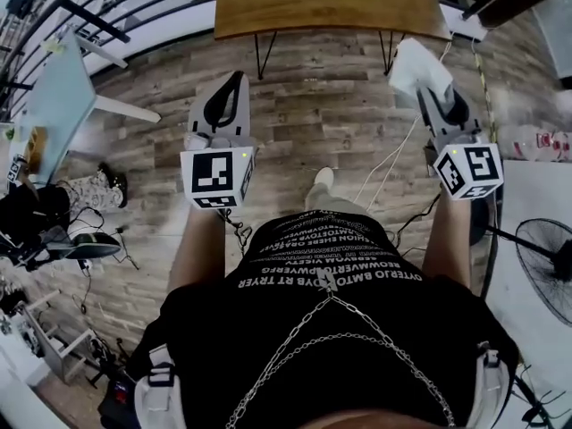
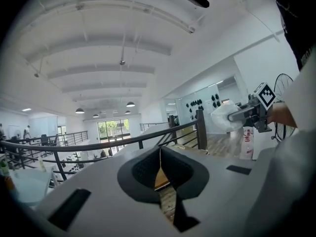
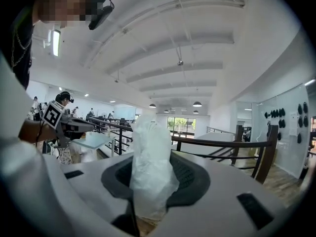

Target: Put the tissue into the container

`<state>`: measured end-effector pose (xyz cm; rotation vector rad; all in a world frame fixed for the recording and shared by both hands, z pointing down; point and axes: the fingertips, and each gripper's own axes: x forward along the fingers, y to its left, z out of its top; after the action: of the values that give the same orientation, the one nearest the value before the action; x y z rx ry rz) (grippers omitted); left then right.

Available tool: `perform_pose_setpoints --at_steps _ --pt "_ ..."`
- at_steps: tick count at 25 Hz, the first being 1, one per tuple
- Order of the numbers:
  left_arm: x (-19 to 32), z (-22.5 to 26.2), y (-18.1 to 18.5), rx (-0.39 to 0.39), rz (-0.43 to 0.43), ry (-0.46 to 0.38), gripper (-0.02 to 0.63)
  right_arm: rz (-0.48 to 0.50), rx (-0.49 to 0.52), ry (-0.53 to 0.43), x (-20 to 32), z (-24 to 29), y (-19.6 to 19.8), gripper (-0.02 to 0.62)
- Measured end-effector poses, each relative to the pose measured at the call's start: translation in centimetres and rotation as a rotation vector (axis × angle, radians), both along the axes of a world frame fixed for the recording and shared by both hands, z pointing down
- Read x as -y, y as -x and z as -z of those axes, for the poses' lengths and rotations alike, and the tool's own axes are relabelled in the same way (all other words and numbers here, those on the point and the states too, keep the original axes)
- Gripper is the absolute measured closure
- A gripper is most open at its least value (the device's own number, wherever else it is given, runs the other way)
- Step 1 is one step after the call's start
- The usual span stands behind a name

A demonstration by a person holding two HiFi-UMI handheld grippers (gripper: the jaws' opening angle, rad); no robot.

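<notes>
The tissue (image 1: 416,64) is a white, crumpled plastic-wrapped pack. My right gripper (image 1: 428,91) is shut on its lower part and holds it in the air at the right, above the wooden floor. In the right gripper view the tissue (image 3: 150,152) stands up between the dark pads of the right gripper (image 3: 152,180). My left gripper (image 1: 234,80) is held out at the left, shut with nothing in it. In its own view the left gripper (image 2: 159,170) shows only a thin slit between the pads. No container shows in any view.
A wooden table (image 1: 331,7) on thin black legs stands ahead. A glass-topped table (image 1: 54,105) is at the left and a floor fan (image 1: 547,266) at the right. White cables (image 1: 393,164) trail over the plank floor. A black railing (image 3: 222,143) runs beyond the grippers.
</notes>
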<state>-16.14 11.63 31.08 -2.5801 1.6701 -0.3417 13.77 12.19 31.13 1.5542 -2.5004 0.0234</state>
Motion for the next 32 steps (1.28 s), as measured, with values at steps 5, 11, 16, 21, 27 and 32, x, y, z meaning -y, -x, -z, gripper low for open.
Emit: perform_pose_setpoints --at_steps 5,11,16,21,27,32 --pt "3.1 0.1 -2.7 0.035 0.03 0.005 0.577 0.029 0.02 -0.006 4.5 0.2 -2.9 0.46" --pt "5.0 1.2 -3.3 0.079 0.075 0.012 0.577 0.047 0.063 0.002 7.2 -0.3 -5.5 0.46" --pt "5.6 1.6 -4.1 0.074 0.088 0.004 0.577 0.039 0.095 0.02 7.4 -1.0 -7.5 0.46" --pt "6.6 1.2 -4.4 0.047 0.054 0.006 0.577 0.002 0.021 0.006 7.4 -1.8 -7.2 0.46" --pt "9.6 -0.4 -7.7 0.005 -0.038 0.033 0.577 -0.03 0.003 0.009 8.8 -2.7 -8.4 0.46" --pt "13.1 -1.2 -9.1 -0.026 -0.066 0.046 0.577 -0.013 -0.001 0.041 11.4 -3.4 -7.7 0.46"
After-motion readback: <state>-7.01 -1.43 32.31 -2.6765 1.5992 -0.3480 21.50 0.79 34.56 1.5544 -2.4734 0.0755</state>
